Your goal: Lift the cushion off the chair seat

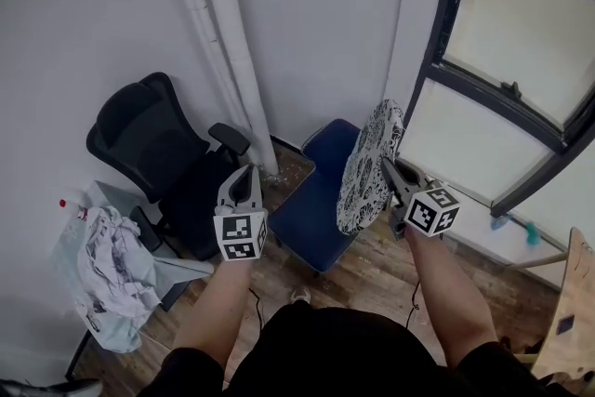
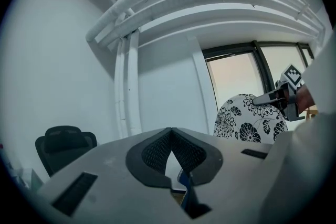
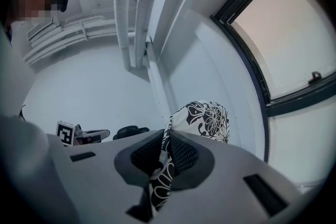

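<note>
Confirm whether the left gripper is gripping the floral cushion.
No, the left gripper is shut on nothing; the floral cushion hangs from the right gripper.

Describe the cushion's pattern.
White with a black floral print; the cushion shows best in the head view.

Black office chair (image 1: 153, 149) left of centre, white pipes (image 1: 218, 23) running down the wall beside it — crumpled white cloth (image 1: 112, 265) lower left, window (image 1: 521, 33) upper right.

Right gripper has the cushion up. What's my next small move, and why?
Probably raise it a little higher, grip kept shut: the cushion hangs on edge from the right gripper, its lower edge overlapping the blue chair seat in the head view.
</note>
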Available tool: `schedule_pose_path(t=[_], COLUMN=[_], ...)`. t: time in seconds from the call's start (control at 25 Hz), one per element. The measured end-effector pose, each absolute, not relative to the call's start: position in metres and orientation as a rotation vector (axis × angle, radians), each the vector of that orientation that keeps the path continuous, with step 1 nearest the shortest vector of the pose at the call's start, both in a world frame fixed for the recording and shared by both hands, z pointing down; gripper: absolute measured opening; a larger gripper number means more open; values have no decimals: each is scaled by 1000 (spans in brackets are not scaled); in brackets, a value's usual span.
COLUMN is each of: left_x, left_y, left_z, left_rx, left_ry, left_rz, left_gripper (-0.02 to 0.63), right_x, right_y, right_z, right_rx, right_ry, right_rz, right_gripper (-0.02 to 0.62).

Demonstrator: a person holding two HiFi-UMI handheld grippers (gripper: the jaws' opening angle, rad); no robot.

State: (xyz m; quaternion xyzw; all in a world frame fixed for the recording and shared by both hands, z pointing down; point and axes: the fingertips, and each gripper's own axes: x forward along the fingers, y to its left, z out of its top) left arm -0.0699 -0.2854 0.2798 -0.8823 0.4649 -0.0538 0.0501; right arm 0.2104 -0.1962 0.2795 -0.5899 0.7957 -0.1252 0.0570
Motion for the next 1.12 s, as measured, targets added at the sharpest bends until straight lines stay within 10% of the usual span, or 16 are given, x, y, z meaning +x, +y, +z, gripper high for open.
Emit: schedule_pose_path(t=[1.12], left_x=[-63], left_y=[-297], left_z=[235], left_rx=[-2654], left_ry=[1442], left_rz=[-55], left_gripper=[5], right_x=[198], right_y=[-212], right_z=[235], right_rx=[-1774], right_ry=[2527], right_rz=[-195], right_gripper=[31])
